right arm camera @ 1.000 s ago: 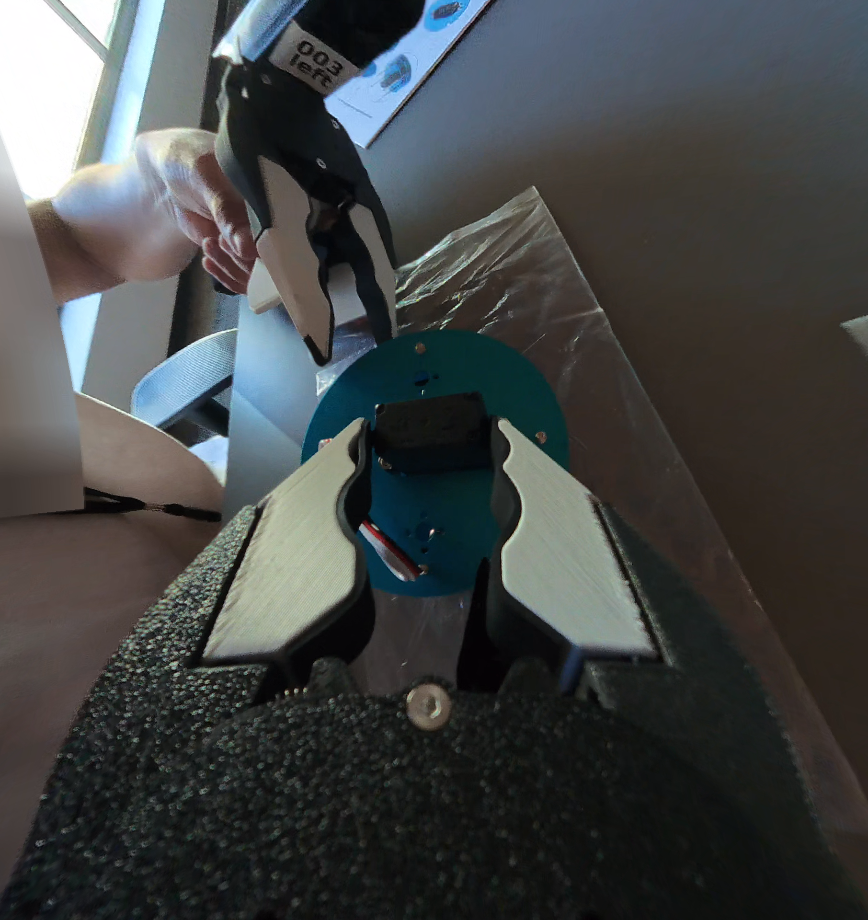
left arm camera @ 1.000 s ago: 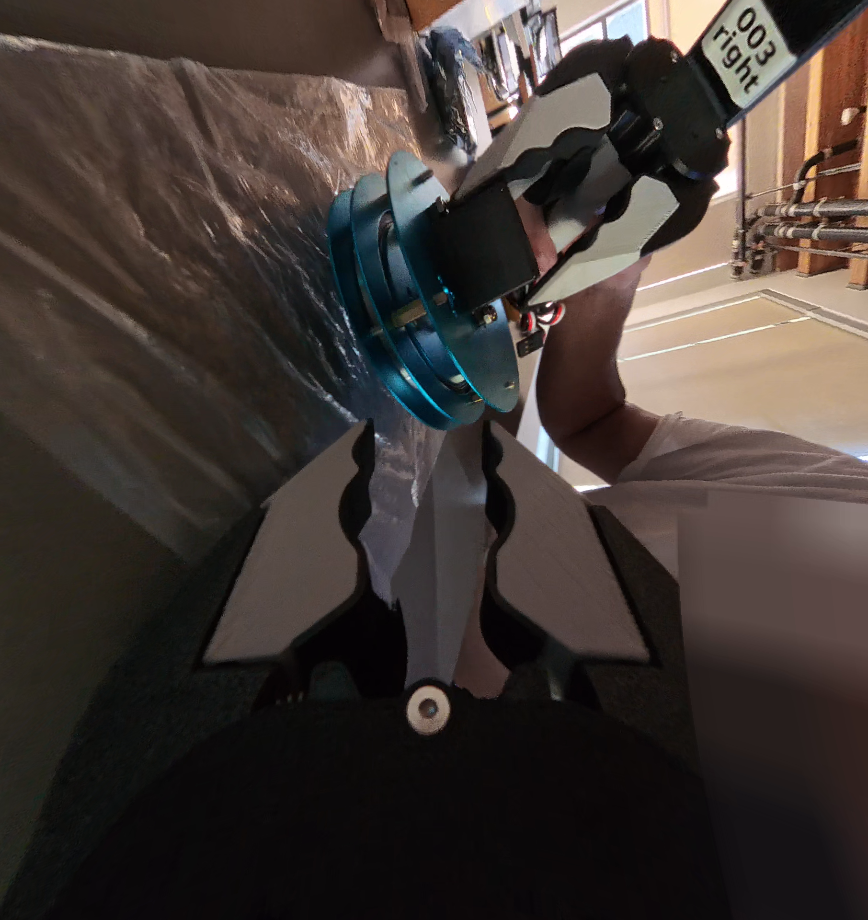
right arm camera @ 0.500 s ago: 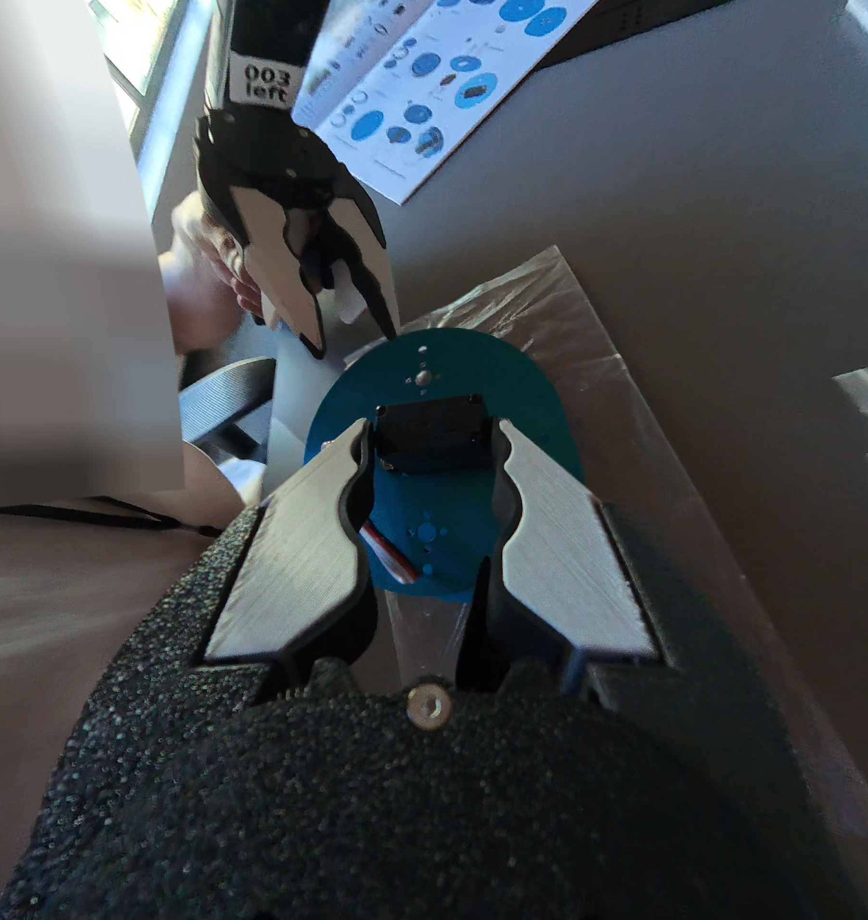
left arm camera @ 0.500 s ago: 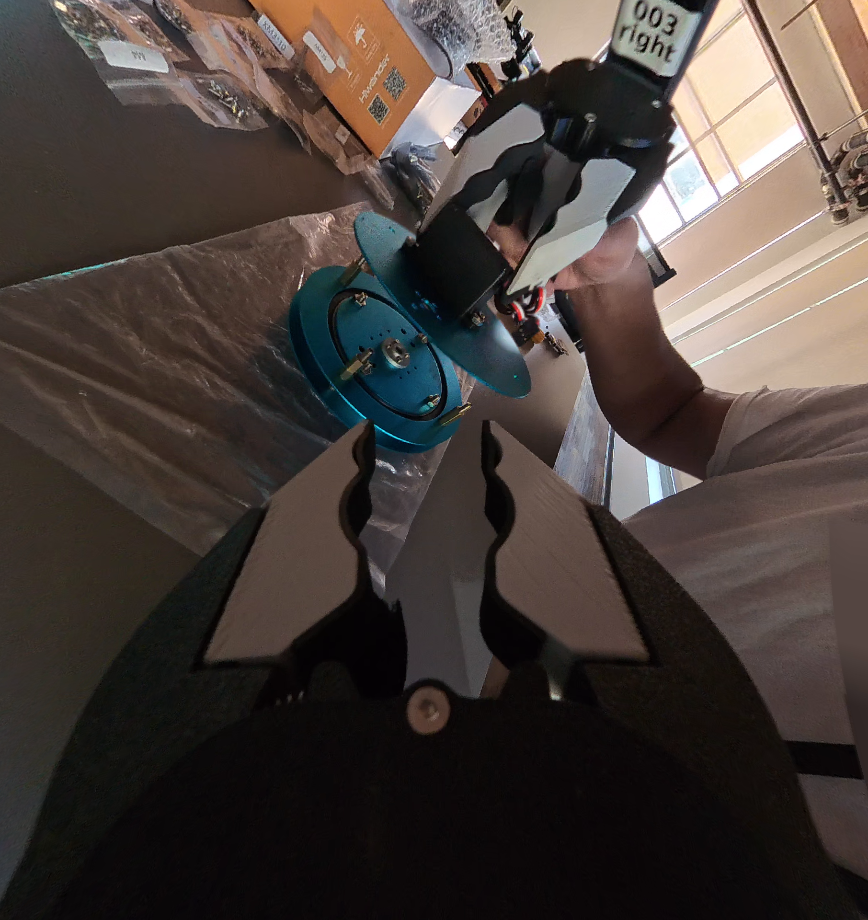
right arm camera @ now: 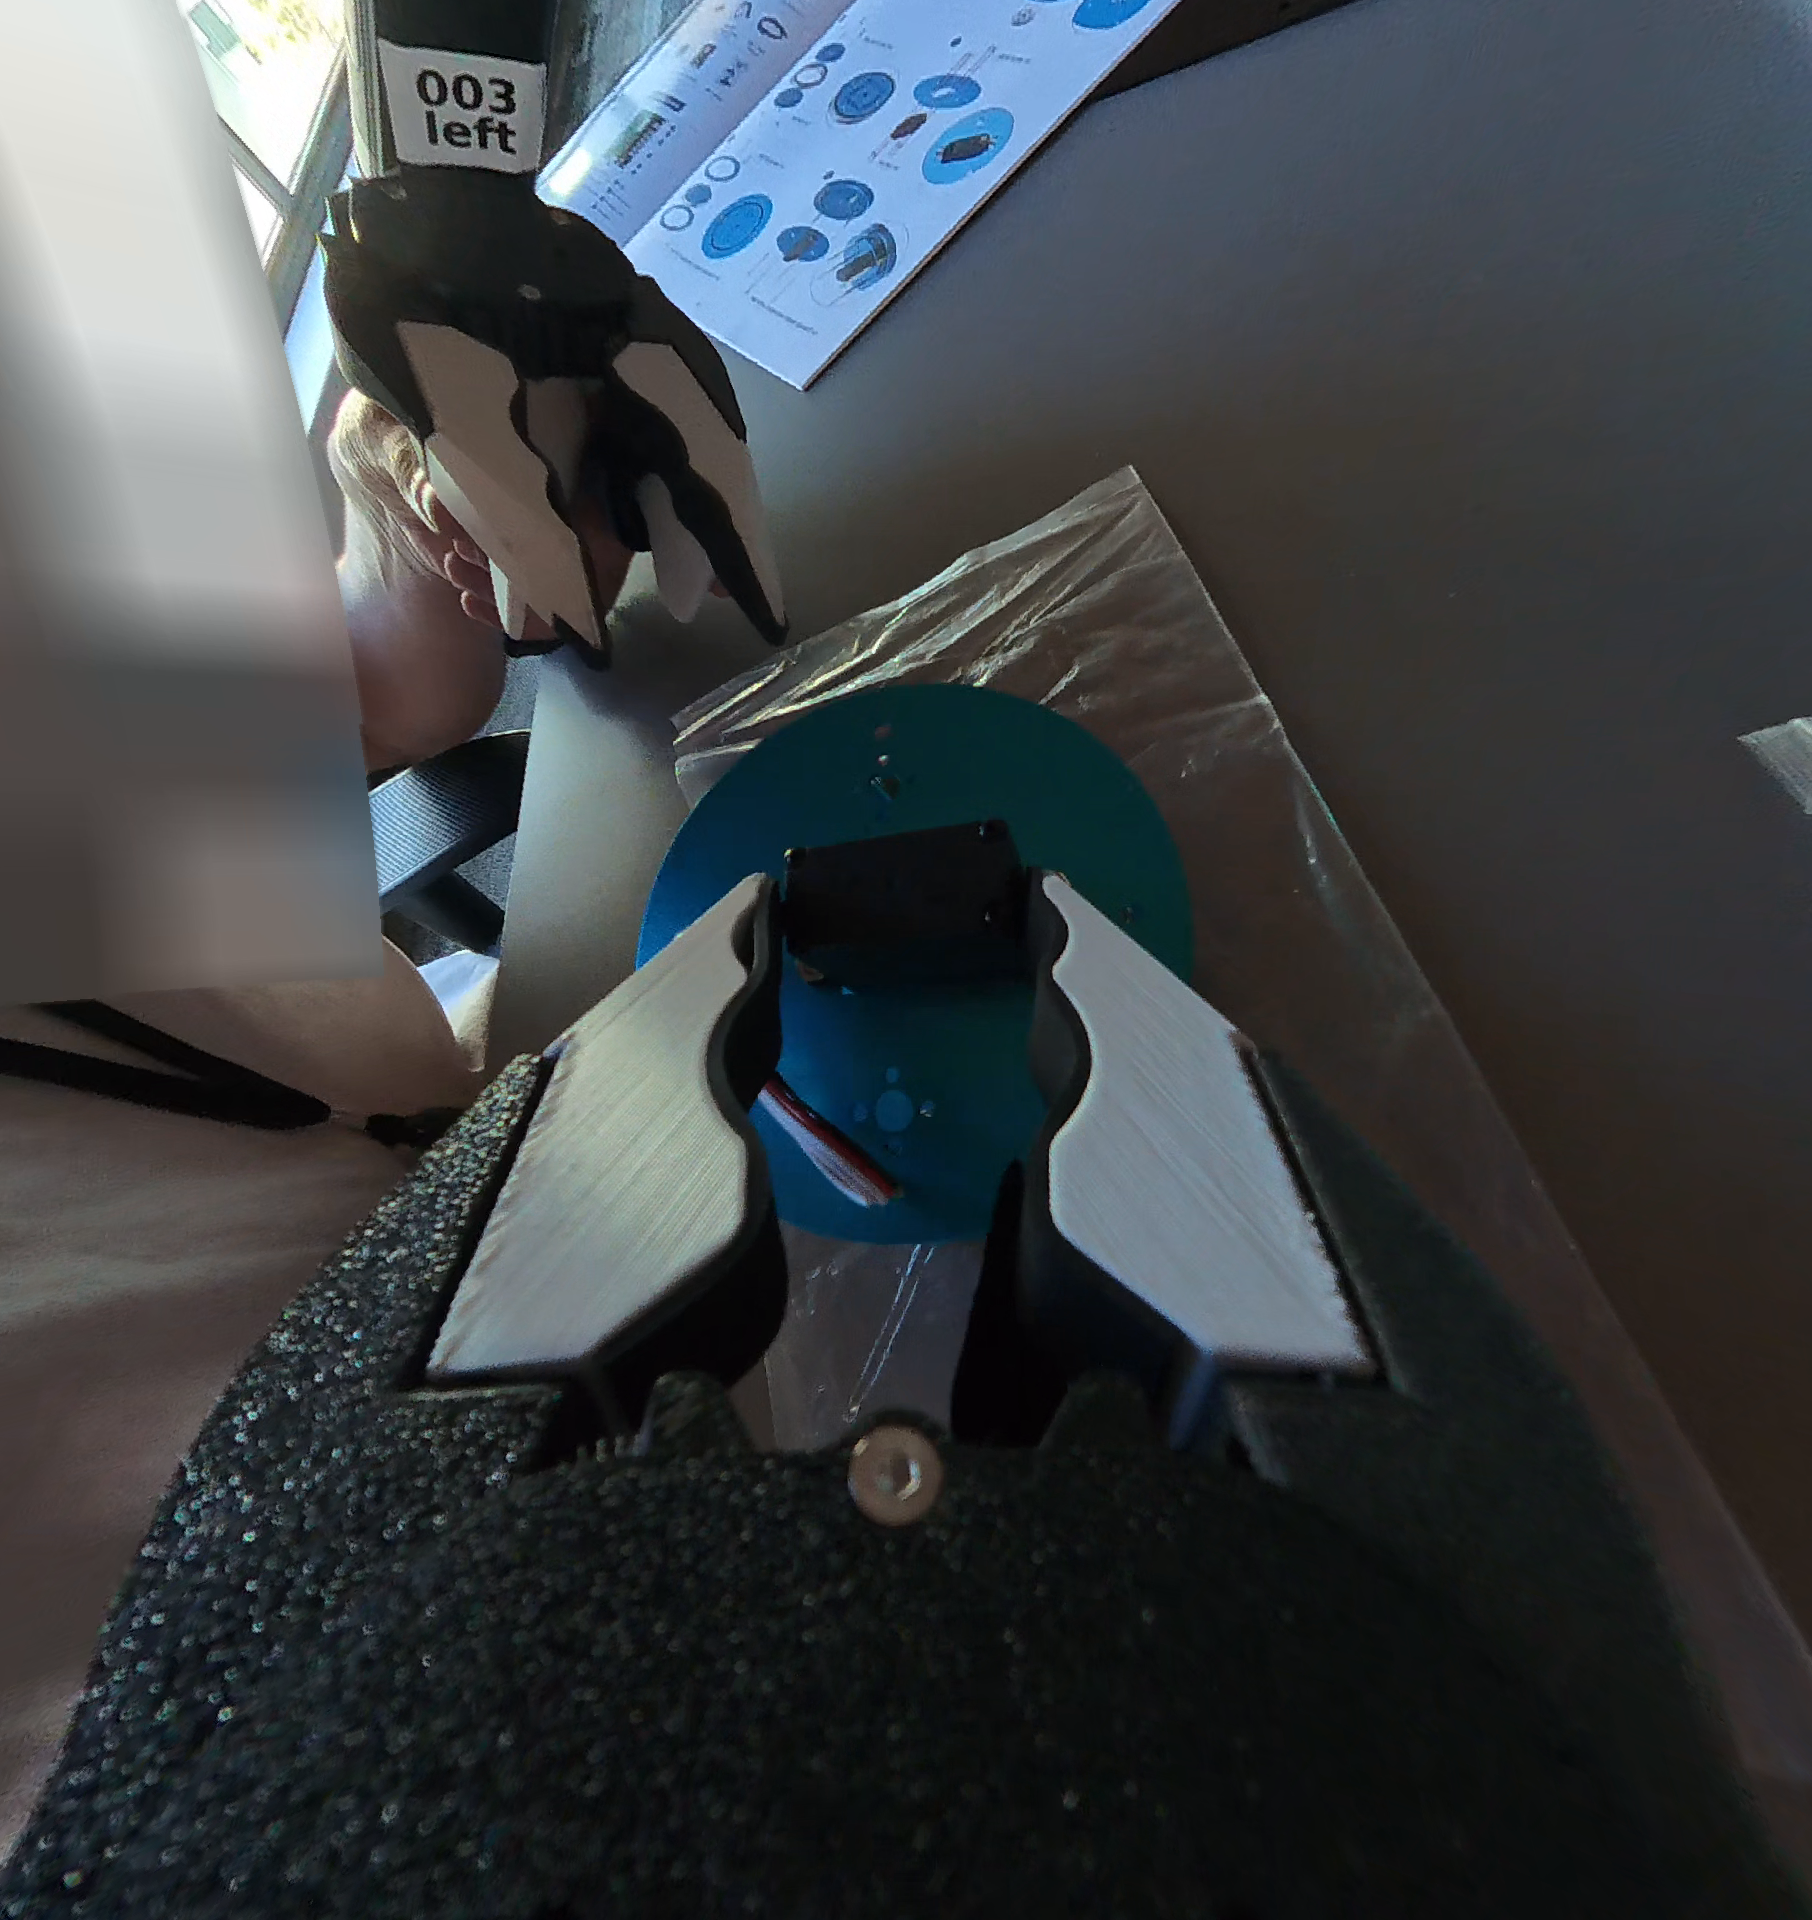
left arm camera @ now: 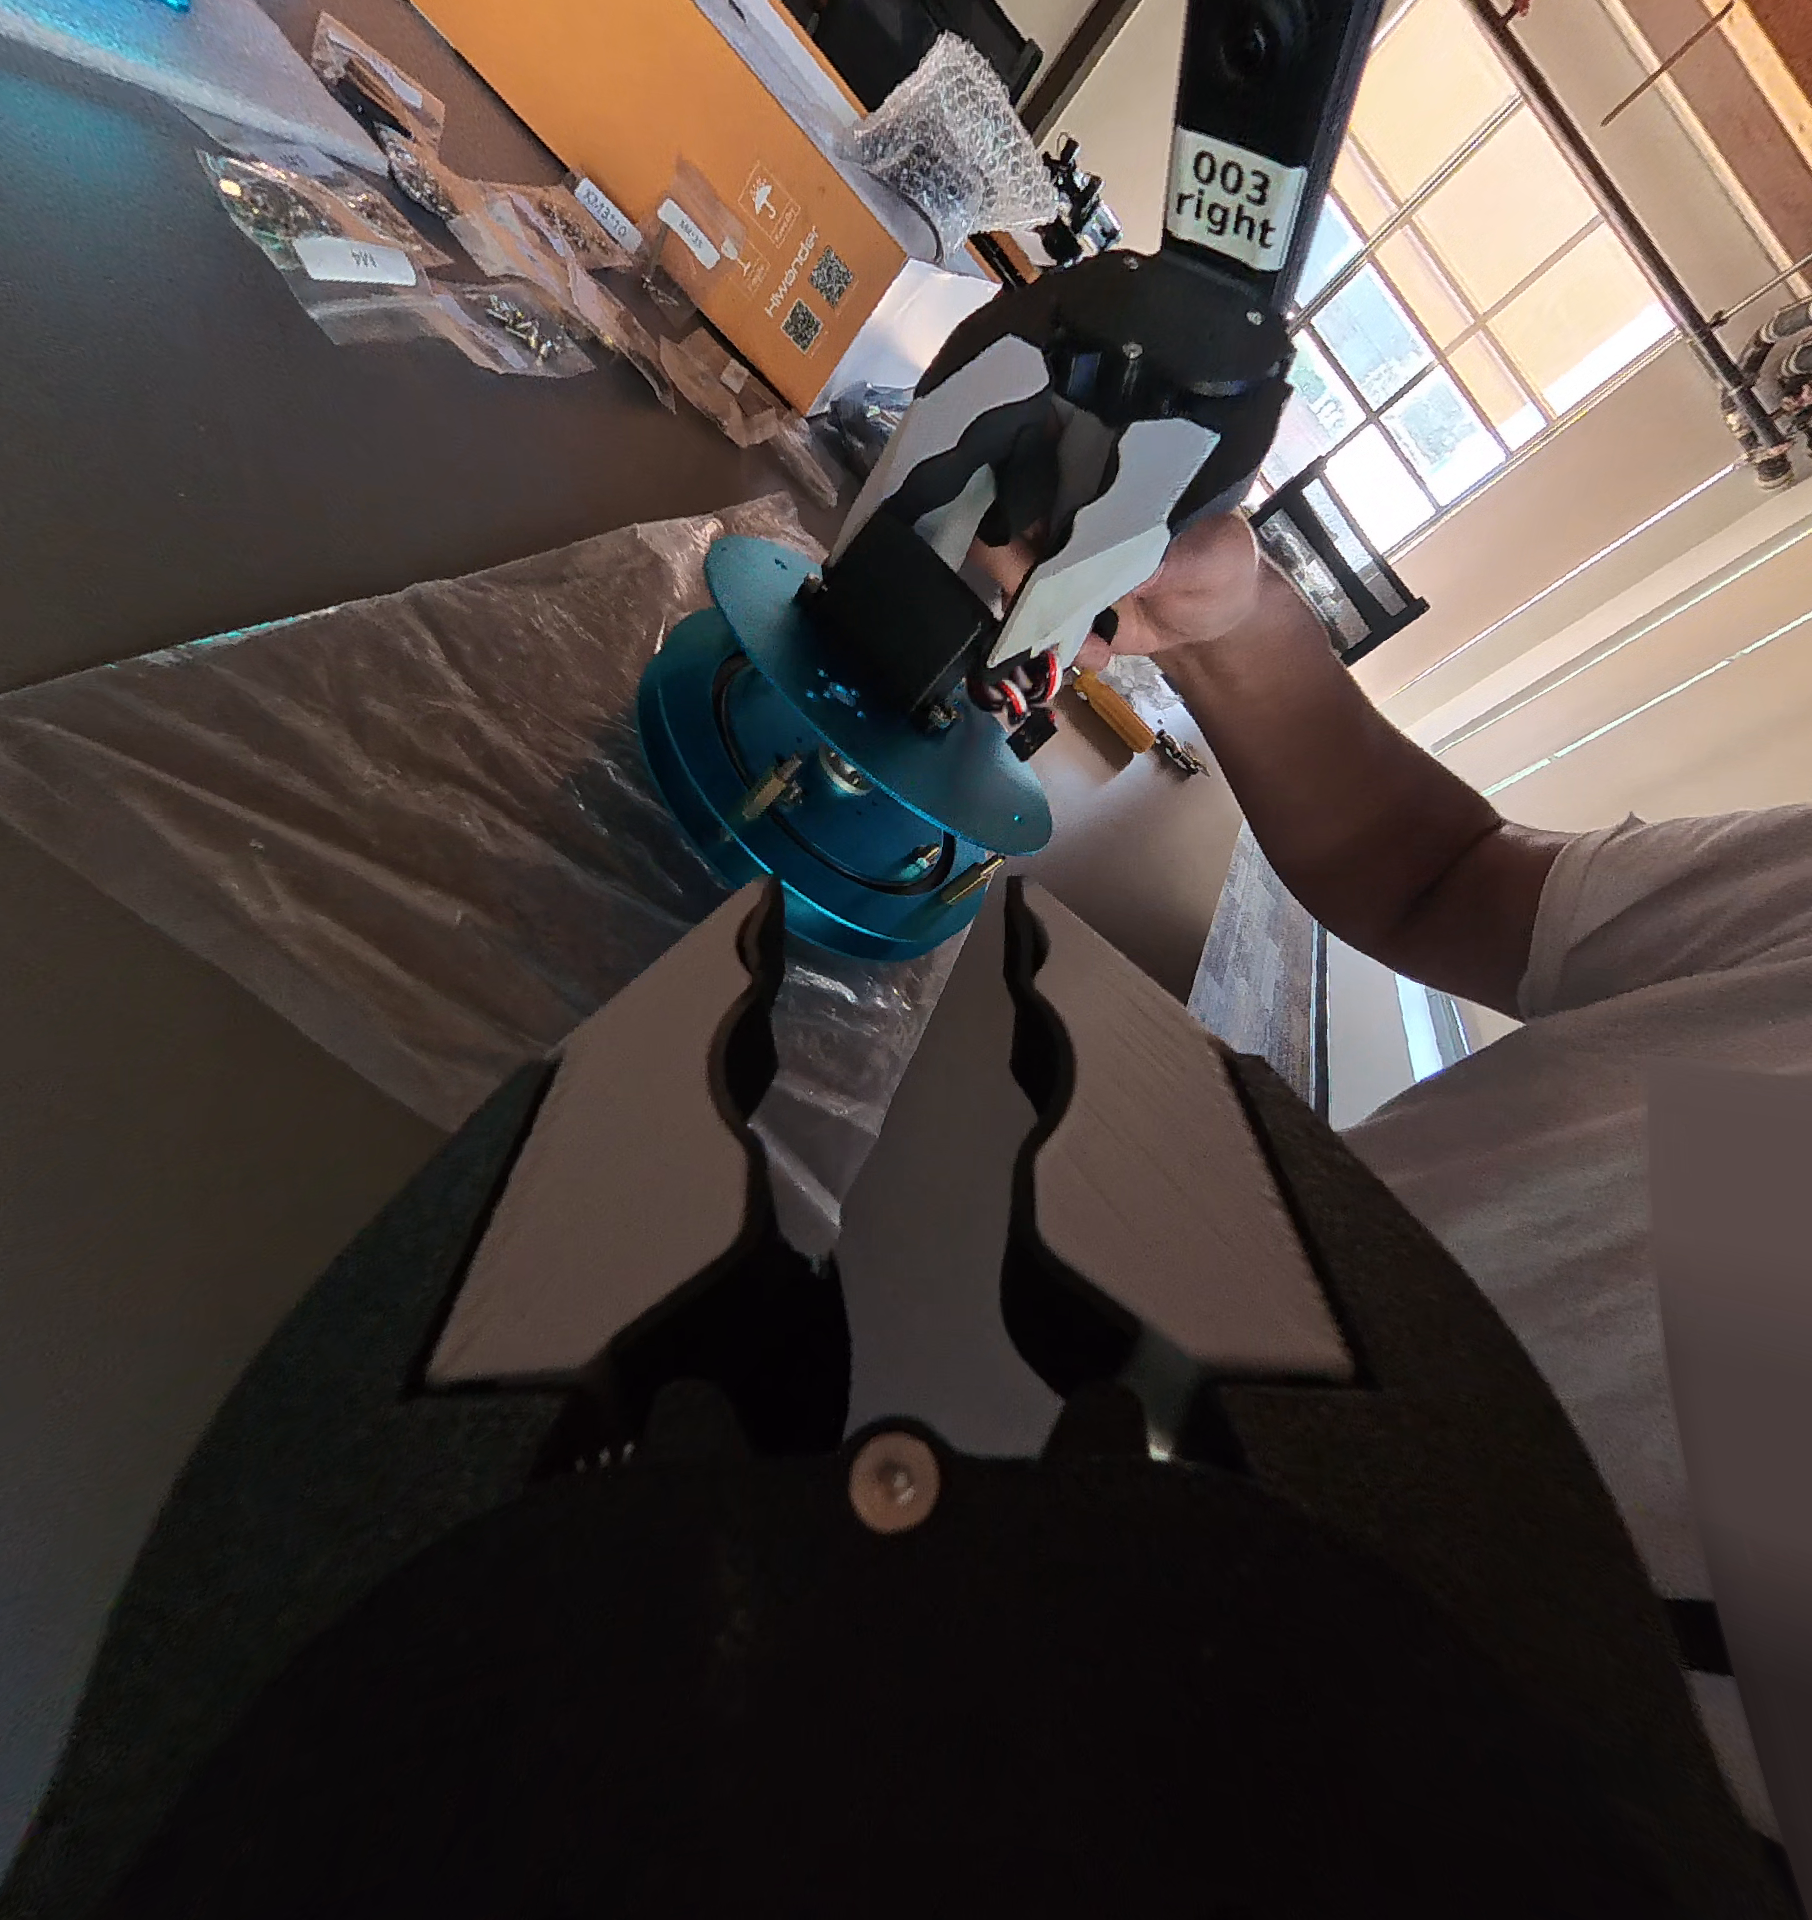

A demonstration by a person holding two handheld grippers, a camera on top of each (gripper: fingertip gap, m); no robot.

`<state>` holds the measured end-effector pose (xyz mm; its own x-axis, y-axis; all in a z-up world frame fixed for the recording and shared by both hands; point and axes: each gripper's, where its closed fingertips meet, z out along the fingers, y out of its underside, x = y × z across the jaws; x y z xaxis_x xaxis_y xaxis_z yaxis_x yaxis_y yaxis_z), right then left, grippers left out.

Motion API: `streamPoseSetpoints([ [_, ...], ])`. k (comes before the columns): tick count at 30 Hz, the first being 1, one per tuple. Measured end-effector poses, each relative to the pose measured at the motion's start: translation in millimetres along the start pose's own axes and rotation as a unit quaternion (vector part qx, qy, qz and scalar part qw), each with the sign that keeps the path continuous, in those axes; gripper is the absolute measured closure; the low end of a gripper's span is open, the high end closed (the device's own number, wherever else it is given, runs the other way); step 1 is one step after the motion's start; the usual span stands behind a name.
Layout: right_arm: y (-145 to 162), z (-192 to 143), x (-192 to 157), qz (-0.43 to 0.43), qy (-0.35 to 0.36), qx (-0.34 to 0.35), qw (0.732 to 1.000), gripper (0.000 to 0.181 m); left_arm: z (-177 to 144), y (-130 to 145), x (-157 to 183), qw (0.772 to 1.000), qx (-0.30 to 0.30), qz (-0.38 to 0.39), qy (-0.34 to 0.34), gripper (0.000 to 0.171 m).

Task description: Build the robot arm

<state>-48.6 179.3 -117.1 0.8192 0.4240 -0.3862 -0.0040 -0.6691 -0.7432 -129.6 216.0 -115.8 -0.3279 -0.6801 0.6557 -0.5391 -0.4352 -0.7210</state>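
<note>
Dark brown tabletop (right arm camera: 1504, 436) fills both views, with a window wall behind in the left wrist view. Nearest in the right wrist view, the right gripper (right arm camera: 907, 899) is clamped on a black servo block (right arm camera: 907, 914) bolted to a blue top disc (right arm camera: 923, 769); red-white wires (right arm camera: 829, 1148) trail between its fingers. Left wrist view shows that disc tilted above a thicker blue round base (left arm camera: 777, 831), brass standoffs (left arm camera: 772, 800) visible in the gap on the near side, so the plate looks not fully seated. Base rests on a clear plastic bag (left arm camera: 341, 748). Left gripper (left arm camera: 886, 914) is spread apart, holding nothing, hovering just beside the base's near rim.

Farther off: small bagged hardware packets (left arm camera: 434, 260), an orange cardboard box (left arm camera: 694, 135), bubble wrap (left arm camera: 943, 135), and a printed instruction sheet (right arm camera: 840, 177).

Risks, as judgement: the base could slide on the slick bag since nothing pins it; the tilted disc may miss the standoffs; wires might get pinched.
</note>
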Motion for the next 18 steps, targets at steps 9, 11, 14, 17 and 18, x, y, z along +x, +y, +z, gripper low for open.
streamPoseSetpoints([
  [9,4.2,0.6,0.6,-0.05,0.024,-0.014,0.998,0.136,4.5,2.1,5.3,1.0,0.002,0.016,0.013,0.13],
  [11,3.5,2.3,0.1,-0.048,0.021,-0.012,0.999,0.136,3.8,0.7,6.7,1.0,0.004,0.017,0.017,0.13],
  [14,2.3,2.4,2.3,-0.044,0.02,-0.013,0.999,0.136,4.0,0.2,7.8,1.0,0.003,0.02,0.022,0.13],
  [17,0.2,2.6,1.2,-0.03,0.004,-0.006,1.0,0.137,4.8,-0.1,9.3,0.999,0.002,0.018,0.03,0.13],
  [18,0.2,2.7,0.2,-0.03,0.0,-0.006,1.0,0.137,5.2,-0.2,9.9,0.999,0.002,0.019,0.032,0.13],
])
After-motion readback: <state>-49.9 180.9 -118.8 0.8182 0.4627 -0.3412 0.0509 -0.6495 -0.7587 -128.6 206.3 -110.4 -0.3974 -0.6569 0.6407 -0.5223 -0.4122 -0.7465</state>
